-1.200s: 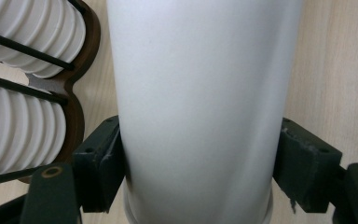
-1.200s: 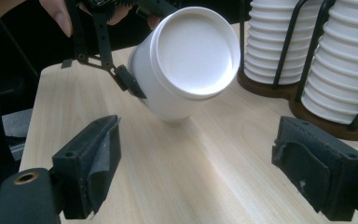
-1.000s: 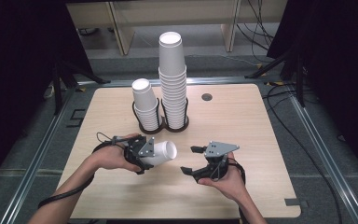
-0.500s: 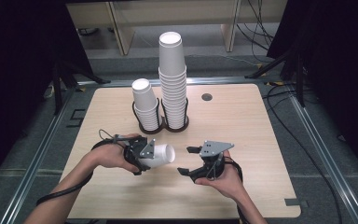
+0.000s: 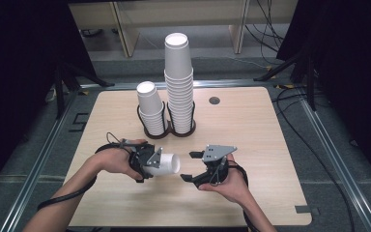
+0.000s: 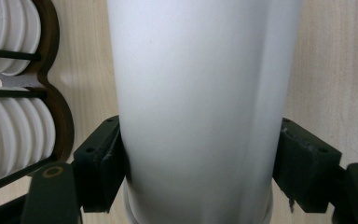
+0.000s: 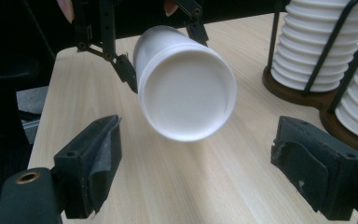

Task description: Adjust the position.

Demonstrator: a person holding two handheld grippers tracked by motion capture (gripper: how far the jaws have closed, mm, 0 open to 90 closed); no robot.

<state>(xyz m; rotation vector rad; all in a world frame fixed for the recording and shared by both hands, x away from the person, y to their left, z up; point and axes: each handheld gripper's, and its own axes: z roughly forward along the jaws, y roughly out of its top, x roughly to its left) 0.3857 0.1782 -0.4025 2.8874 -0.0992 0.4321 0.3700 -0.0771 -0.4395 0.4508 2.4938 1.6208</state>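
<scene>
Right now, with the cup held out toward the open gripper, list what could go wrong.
1. The left hand-held gripper squeezes the thin paper cup by its sides; pressing harder might dent it.
2. The right hand-held gripper stands open facing the cup's closed end; closing off-centre could knock it loose.

No writing, label, brand, number or sign can be read anywhere in these views. The white paper cup, the stacked cups and the counter are all plain and unmarked.
</scene>
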